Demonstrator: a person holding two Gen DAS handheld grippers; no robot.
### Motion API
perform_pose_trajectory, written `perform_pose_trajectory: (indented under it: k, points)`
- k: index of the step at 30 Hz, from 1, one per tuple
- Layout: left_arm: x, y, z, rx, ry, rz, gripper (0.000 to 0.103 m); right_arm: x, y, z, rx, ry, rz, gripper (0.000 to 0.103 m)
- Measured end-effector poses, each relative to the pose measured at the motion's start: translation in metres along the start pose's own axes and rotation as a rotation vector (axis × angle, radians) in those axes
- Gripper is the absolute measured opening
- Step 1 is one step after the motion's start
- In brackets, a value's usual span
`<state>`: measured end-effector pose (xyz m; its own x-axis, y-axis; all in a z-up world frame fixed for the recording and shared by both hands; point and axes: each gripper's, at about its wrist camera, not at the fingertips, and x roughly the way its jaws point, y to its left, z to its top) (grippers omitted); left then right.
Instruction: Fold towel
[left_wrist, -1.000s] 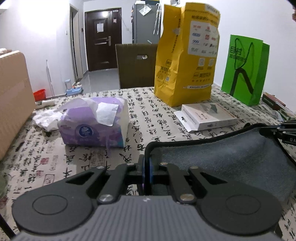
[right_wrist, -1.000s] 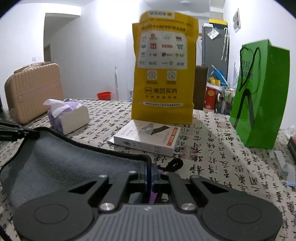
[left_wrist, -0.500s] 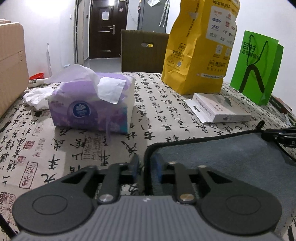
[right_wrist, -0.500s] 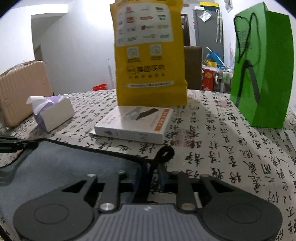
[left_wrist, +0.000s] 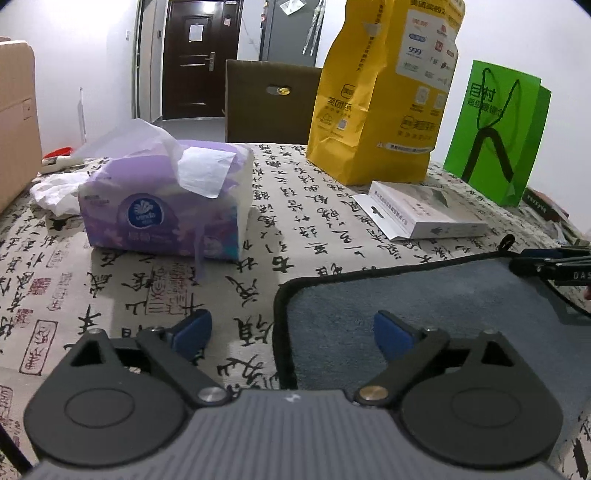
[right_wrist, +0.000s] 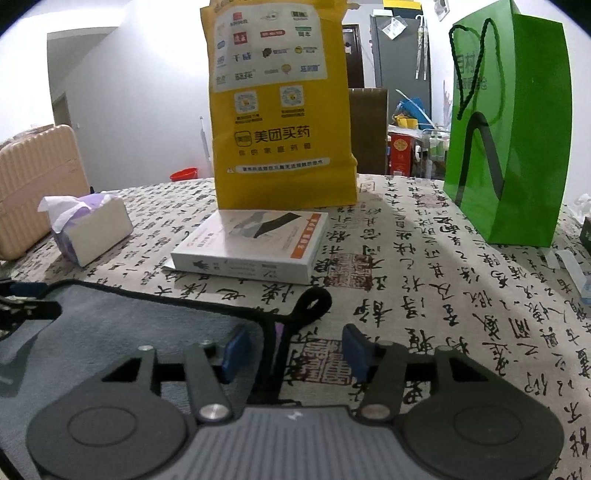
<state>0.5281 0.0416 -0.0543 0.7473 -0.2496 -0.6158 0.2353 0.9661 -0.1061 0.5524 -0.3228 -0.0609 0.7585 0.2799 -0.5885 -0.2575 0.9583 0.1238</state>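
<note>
A grey towel (left_wrist: 424, 295) with black piping lies flat on the calligraphy-print tablecloth (left_wrist: 303, 221). My left gripper (left_wrist: 291, 328) is open, its blue pads either side of the towel's far left corner, low over the cloth. My right gripper (right_wrist: 291, 349) is open around the towel's far right corner (right_wrist: 269, 325), where a black hanging loop (right_wrist: 314, 301) sticks out. The towel (right_wrist: 140, 325) spreads to the left in the right wrist view. The right gripper's fingers show at the right edge of the left wrist view (left_wrist: 554, 262).
A purple tissue pack (left_wrist: 162, 218) stands left of the towel. A white flat box (right_wrist: 251, 247) lies just beyond it. A tall yellow paper bag (right_wrist: 280, 110) and a green bag (right_wrist: 509, 140) stand behind. A beige suitcase (right_wrist: 37, 184) is at far left.
Both grippers came down with the towel's edge and opened, letting go of the corners. The towel now lies flat on the table.
</note>
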Motion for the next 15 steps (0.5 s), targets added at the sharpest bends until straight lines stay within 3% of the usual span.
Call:
perform_pose_trajectory:
  k: [2,10,15]
  points:
    - [0.000,0.001,0.000,-0.009,-0.003,0.000,0.097,0.001,0.001,0.000,-0.001,0.004,-0.024,0.069]
    - [-0.002,0.012,0.000,-0.081,-0.020,0.021,0.100,-0.003,-0.010,-0.001,0.070,-0.018,-0.040,0.068]
    - [-0.012,0.018,-0.001,-0.137,-0.063,0.089,0.101,-0.011,-0.008,-0.002,0.065,-0.063,-0.068,0.070]
